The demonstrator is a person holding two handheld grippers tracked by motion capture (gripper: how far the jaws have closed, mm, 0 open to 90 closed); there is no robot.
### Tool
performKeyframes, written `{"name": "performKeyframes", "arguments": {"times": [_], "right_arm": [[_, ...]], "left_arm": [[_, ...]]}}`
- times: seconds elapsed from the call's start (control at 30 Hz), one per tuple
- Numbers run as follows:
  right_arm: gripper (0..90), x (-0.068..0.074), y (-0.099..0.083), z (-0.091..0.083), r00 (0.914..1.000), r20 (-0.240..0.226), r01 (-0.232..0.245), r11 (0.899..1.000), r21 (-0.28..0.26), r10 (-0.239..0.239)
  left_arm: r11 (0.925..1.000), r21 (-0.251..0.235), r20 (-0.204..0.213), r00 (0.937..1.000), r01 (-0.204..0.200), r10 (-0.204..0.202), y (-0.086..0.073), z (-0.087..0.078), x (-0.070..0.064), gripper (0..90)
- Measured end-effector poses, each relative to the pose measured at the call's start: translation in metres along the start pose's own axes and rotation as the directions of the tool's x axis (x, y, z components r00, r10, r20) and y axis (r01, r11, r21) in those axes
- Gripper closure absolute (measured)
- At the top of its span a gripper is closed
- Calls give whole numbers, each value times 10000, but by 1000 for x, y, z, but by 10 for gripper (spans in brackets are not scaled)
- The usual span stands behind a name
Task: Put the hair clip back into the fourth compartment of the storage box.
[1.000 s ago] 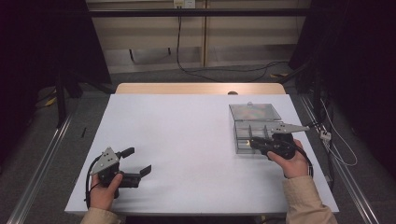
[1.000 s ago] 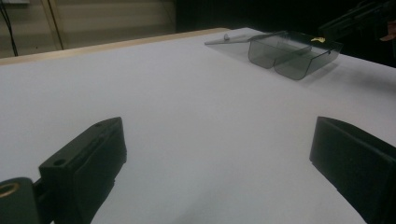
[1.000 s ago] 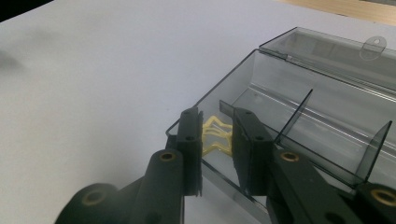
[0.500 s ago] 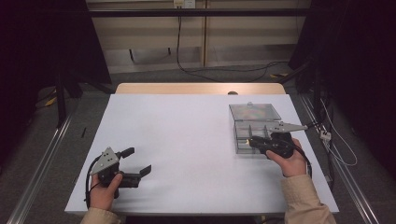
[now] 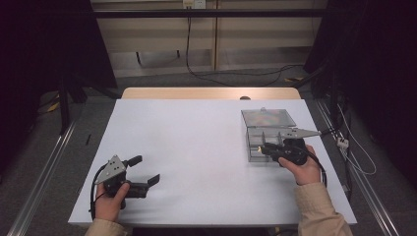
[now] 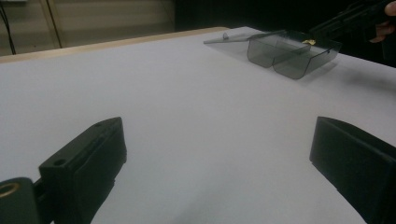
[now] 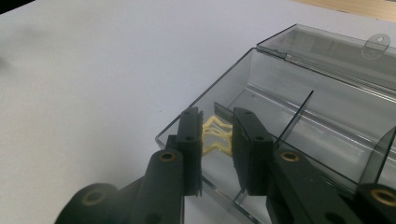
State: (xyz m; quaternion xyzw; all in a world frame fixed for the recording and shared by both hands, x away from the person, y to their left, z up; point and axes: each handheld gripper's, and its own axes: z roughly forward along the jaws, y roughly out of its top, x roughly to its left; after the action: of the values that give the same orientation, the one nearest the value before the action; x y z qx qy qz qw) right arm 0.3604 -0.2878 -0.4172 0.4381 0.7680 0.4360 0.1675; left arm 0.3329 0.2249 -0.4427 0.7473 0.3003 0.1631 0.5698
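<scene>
Right gripper (image 5: pixel 266 148), mid-right of high view, hand behind it w/ wrist angled toward upper left, jaws nearly together pinching a yellow item (image 7: pixel 217 135) inside the clear box (image 5: pixel 252 129). Left gripper (image 5: pixel 143 170), lower left, held low over the table (image 5: pixel 196 147), jaws spread wide, holding nothing.
</scene>
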Motion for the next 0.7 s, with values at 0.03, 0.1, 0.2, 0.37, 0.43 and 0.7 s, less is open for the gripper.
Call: {"name": "performKeyframes", "arguments": {"times": [0.03, 0.1, 0.2, 0.37, 0.43, 0.7], "right_arm": [[738, 0, 0, 1, 10000, -6, 14, 10000, -13, -14], [739, 0, 0, 1, 10000, 4, 24, 10000, 4, -24], [739, 0, 0, 2, 10000, -3, 16, 10000, 19, -16], [739, 0, 0, 5, 10000, -10, 37, 10000, 62, -37], [738, -1, 1, 6, 10000, 3, 7, 10000, 82, -7], [738, -1, 1, 10, 10000, 12, 37, 9999, 132, -37]], "left_arm": [[10000, -1, -5, 10000, 0, 0, 0, 0, 0, 35], [10000, 4, 2, 10000, 2, -2, 0, 0, 0, 36], [10000, 45, 11, 10000, -15, 15, 0, 0, 0, 36], [10000, 67, 5, 10000, -53, 53, 0, 0, 0, 36], [10000, 73, 5, 10000, -56, 56, 0, 0, 0, 36], [10000, 69, 8, 10000, -22, 22, 0, 0, 0, 36]]}}
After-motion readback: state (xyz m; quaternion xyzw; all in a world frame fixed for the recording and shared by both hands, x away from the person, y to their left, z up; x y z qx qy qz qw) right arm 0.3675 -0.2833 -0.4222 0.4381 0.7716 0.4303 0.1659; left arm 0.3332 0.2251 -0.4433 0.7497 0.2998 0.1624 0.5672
